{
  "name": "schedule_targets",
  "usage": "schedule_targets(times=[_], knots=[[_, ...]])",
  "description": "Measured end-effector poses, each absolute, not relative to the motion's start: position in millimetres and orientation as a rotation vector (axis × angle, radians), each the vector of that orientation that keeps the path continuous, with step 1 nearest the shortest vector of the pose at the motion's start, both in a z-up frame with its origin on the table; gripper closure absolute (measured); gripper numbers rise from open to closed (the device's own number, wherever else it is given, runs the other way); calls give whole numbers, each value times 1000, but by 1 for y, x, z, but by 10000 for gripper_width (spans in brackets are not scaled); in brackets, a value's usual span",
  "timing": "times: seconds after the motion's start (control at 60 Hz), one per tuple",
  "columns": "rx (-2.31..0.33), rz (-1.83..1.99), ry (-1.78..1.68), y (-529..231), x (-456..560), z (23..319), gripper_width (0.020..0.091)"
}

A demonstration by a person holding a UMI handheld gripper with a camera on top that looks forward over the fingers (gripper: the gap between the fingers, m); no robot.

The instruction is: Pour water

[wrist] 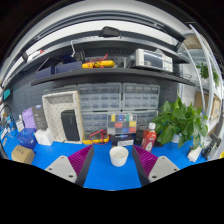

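The gripper (118,165) was held low over a blue table (110,175), its two fingers spread apart, with magenta pads (80,160) seen on the inner faces. A small white cup (119,155) was placed upright on the table between the fingertips, with a gap visible at either side, so that it was not clamped. Just beyond the right finger, a red bottle (150,136) was stood beside a leafy green plant (182,122). No writing could be read on the bottle or on any other item. Behind the cup, a card of coloured squares (123,123) was propped against a cabinet of small drawers (118,98). A microwave (150,59) was set on the shelf above. Open blue surface was left directly ahead of the fingers around the cup; boxes (22,153) were gathered at the table's left edge.
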State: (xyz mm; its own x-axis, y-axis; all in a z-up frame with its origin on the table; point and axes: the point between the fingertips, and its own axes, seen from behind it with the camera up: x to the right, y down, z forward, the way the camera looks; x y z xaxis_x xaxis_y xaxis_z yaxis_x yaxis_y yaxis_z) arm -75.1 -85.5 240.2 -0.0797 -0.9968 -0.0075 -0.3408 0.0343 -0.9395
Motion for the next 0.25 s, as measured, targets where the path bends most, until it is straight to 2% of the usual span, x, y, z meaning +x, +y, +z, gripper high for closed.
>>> schedule_targets(times=[0.25], knots=[[-1442,-1044,1525,-55,-91,244,328]])
